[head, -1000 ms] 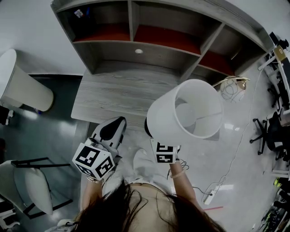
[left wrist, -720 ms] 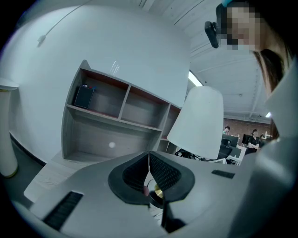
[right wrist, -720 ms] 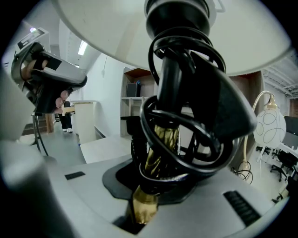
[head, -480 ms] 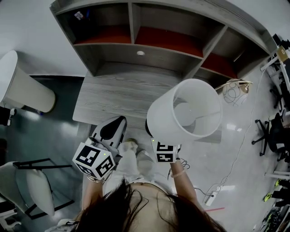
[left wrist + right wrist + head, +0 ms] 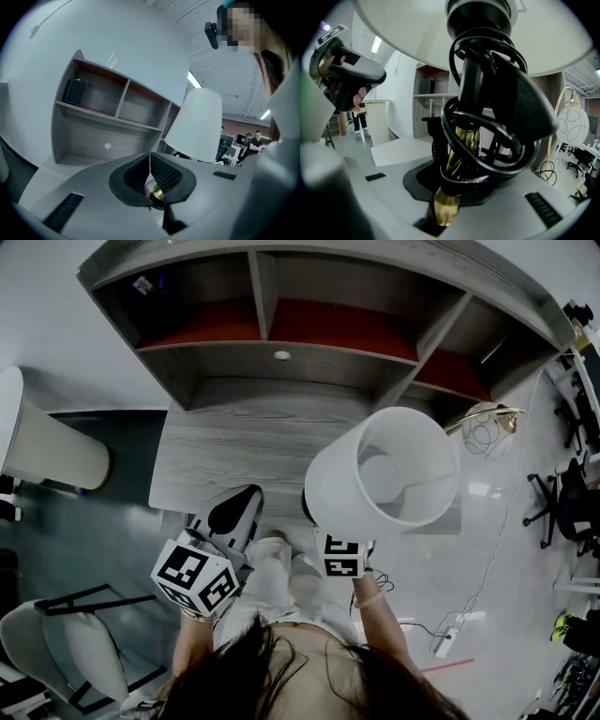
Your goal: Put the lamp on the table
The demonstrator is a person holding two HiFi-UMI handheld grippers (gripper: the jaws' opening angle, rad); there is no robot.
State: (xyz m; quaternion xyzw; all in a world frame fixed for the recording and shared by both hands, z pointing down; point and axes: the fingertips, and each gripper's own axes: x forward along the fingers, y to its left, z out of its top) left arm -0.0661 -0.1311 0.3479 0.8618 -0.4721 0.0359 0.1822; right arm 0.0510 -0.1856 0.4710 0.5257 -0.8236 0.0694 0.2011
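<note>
The lamp (image 5: 384, 474), clamped by its stem in the jaws of the right gripper (image 5: 449, 197), is held by the four o'clock corner of the surface (image 5: 244, 442), the left gripper (image 5: 149, 177) jaws closed on nothing; its top-heavy shade could be tipped in so low a grip.

Held aloft and tilted: white-shaded lamp (image 5: 384, 474), brass stem wound with black cord, over grey wood-grain table (image 5: 234, 442) front edge.
</note>
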